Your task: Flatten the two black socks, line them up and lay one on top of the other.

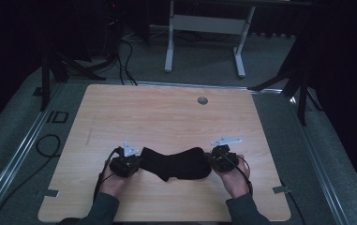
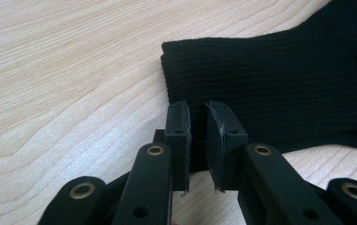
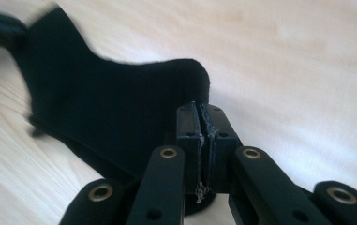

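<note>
Near my edge of the wooden table (image 1: 167,112) lay a black sock (image 1: 174,163), stretched flat between my two hands. My left gripper (image 2: 197,136) sat at the sock's ribbed cuff end, its pads (image 2: 178,136) a little apart with the cuff's edge running between them; I could not tell whether they pressed the fabric. My right gripper (image 3: 199,140) was clenched on the toe end of the sock, its pads squeezed together on a fold of the cloth. Both hands rested low, close to the tabletop.
</note>
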A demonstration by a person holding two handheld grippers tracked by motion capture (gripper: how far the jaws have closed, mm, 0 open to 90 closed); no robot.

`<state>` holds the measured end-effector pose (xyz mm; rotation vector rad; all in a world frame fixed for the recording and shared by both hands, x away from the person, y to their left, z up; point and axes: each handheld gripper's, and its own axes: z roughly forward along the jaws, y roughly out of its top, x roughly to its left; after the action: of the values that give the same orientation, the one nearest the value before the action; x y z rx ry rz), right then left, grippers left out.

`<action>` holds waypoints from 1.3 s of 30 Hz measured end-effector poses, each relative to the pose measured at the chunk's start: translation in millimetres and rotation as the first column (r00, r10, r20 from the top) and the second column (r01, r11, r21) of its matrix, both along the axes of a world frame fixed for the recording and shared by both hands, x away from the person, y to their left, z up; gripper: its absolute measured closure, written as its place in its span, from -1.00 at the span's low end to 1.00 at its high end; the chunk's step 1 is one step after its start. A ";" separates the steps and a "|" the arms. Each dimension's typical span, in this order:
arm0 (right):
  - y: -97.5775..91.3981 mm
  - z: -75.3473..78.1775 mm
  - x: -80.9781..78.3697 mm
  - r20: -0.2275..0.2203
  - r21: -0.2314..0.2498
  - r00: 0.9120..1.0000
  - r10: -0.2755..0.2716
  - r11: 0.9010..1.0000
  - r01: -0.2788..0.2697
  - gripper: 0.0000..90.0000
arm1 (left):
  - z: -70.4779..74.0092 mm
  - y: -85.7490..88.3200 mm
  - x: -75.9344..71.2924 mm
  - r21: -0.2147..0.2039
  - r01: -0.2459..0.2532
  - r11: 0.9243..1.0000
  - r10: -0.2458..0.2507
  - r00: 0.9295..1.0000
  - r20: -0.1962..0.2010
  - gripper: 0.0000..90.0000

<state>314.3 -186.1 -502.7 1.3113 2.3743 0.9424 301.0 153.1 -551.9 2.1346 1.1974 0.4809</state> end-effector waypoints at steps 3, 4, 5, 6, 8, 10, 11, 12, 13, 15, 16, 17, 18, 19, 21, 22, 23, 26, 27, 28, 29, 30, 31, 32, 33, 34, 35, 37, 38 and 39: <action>-5.1 -22.3 -2.2 -0.046 -0.003 0.999 -0.012 1.000 0.012 0.91 | -0.1 -0.6 -0.3 -0.001 0.002 1.000 -0.002 1.000 -0.001 0.76; -5.9 -27.2 -2.9 -0.052 -0.009 0.999 -0.015 1.000 0.014 0.91 | -0.1 -0.9 -0.4 -0.001 0.006 1.000 -0.006 1.000 0.000 0.75; -7.2 -34.4 -3.7 -0.054 -0.024 0.998 -0.024 0.999 0.023 0.90 | -0.2 -1.4 -0.6 -0.004 0.008 1.000 -0.008 1.000 0.000 0.74; -7.2 -34.4 -3.7 -0.054 -0.024 0.998 -0.024 0.999 0.023 0.90 | -0.2 -1.4 -0.6 -0.004 0.008 1.000 -0.008 1.000 0.000 0.72; -9.9 -41.8 -3.8 -0.058 -0.024 0.998 -0.031 0.999 0.029 0.89 | -0.3 -2.4 -1.2 -0.003 0.010 1.000 -0.010 1.000 0.000 0.69; -12.5 -40.4 -1.9 -0.030 -0.050 0.998 -0.049 0.998 0.048 0.87 | -0.4 -2.7 -1.5 -0.010 0.017 1.000 -0.017 1.000 -0.005 0.63; -12.5 -40.4 -1.9 -0.030 -0.050 0.998 -0.049 0.998 0.048 0.87 | -0.5 -3.1 -1.6 -0.012 0.021 1.000 -0.021 1.000 -0.005 0.63; -12.7 -40.7 -1.1 -0.017 -0.068 0.998 -0.057 0.996 0.055 0.87 | -0.4 -4.7 -2.0 -0.009 0.028 1.000 -0.028 1.000 -0.005 0.62; -13.0 -42.6 0.4 -0.003 -0.083 0.998 -0.062 0.995 0.062 0.86 | -0.5 -5.6 -2.1 -0.008 0.029 1.000 -0.029 1.000 -0.002 0.61; -14.0 -43.5 3.0 0.008 -0.088 0.998 -0.069 0.994 0.070 0.86 | -0.5 -7.0 -2.3 -0.005 0.035 0.999 -0.035 0.999 0.000 0.60; -14.6 -43.5 4.2 0.011 -0.088 0.997 -0.073 0.993 0.074 0.85 | -0.6 -8.4 -2.4 -0.004 0.035 0.999 -0.035 0.999 0.004 0.59; -15.8 -43.7 6.4 0.013 -0.085 0.997 -0.080 0.993 0.081 0.85 | -0.7 -9.7 -2.3 -0.002 0.037 0.999 -0.037 0.999 0.007 0.58; -17.0 -44.0 8.0 0.014 -0.081 0.996 -0.086 0.993 0.087 0.84 | -0.7 -11.2 -2.4 0.003 0.036 0.999 -0.036 0.999 0.012 0.57; -18.1 -44.1 9.5 0.015 -0.078 0.996 -0.093 0.993 0.094 0.83 | -0.7 -12.6 -2.3 0.009 0.038 0.999 -0.038 0.999 0.017 0.54; -20.9 -44.0 11.9 0.015 -0.067 0.994 -0.105 0.992 0.106 0.77 | -1.0 -15.4 -1.8 0.014 0.036 0.999 -0.036 0.999 0.026 0.51; -22.5 -43.7 12.4 0.016 -0.058 0.994 -0.109 0.992 0.109 0.72 | -1.1 -16.2 -1.4 0.017 0.035 0.999 -0.035 0.999 0.031 0.48; -24.6 -43.0 12.9 0.017 -0.043 0.994 -0.109 0.993 0.110 0.68 | -1.1 -17.0 -1.3 0.018 0.030 0.999 -0.031 0.999 0.036 0.45; -32.3 -37.6 13.1 0.010 0.034 0.994 -0.108 0.994 0.107 0.53 | -0.5 -17.5 -1.3 0.010 0.027 1.000 -0.027 0.999 0.047 0.36; -34.8 -34.9 13.0 0.012 0.052 0.994 -0.110 0.993 0.109 0.49 | -0.1 -17.4 -1.3 0.001 0.025 1.000 -0.025 0.998 0.050 0.33; -36.8 -32.3 12.6 0.018 0.069 0.993 -0.112 0.991 0.111 0.46 | 0.5 -16.9 -1.2 -0.013 0.024 1.000 -0.023 0.999 0.048 0.29; -38.8 -30.0 12.3 0.025 0.077 0.993 -0.114 0.991 0.112 0.43 | 1.0 -16.1 -0.7 -0.026 0.027 0.999 -0.025 0.999 0.047 0.25; -40.1 -28.6 12.0 0.030 0.081 0.993 -0.116 0.990 0.114 0.41 | 2.0 -14.8 -0.1 -0.042 0.028 0.999 -0.026 0.999 0.041 0.20; -42.1 -27.3 11.9 0.035 0.087 0.992 -0.121 0.989 0.117 0.38 | 2.6 -14.0 0.0 -0.058 0.028 0.998 -0.025 0.999 0.042 0.17; -43.6 -26.9 12.0 0.039 0.089 0.991 -0.124 0.989 0.120 0.36 | 3.6 -12.8 -0.1 -0.061 0.026 0.998 -0.023 0.999 0.044 0.14; -44.8 -27.1 12.3 0.039 0.092 0.991 -0.129 0.988 0.125 0.33 | 4.4 -12.0 -0.1 -0.069 0.022 0.997 -0.019 0.999 0.049 0.12; -46.2 -27.7 12.8 0.038 0.094 0.991 -0.131 0.987 0.127 0.31 | 5.3 -11.1 -0.1 -0.071 0.019 0.997 -0.015 0.999 0.049 0.09; -47.1 -28.2 13.3 0.038 0.096 0.990 -0.133 0.987 0.129 0.29 | 6.7 -9.5 -0.3 -0.077 0.009 0.997 -0.005 0.999 0.052 0.07; -49.9 -29.8 14.6 0.040 0.096 0.989 -0.144 0.986 0.140 0.27 | 8.1 -7.2 -0.4 -0.084 0.001 0.996 0.003 0.999 0.054 0.07; -51.0 -30.3 15.2 0.042 0.095 0.988 -0.149 0.985 0.145 0.26 | 9.4 -4.1 -0.3 -0.094 -0.016 0.995 0.022 0.998 0.055 0.07; -52.2 -30.7 15.8 0.047 0.094 0.987 -0.151 0.985 0.146 0.26 | 9.8 -1.4 0.3 -0.090 -0.025 0.996 0.031 0.998 0.056 0.07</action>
<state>330.1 -238.3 -533.4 1.4538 2.1825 1.0369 301.3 151.6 -542.0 2.0176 1.1958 0.4890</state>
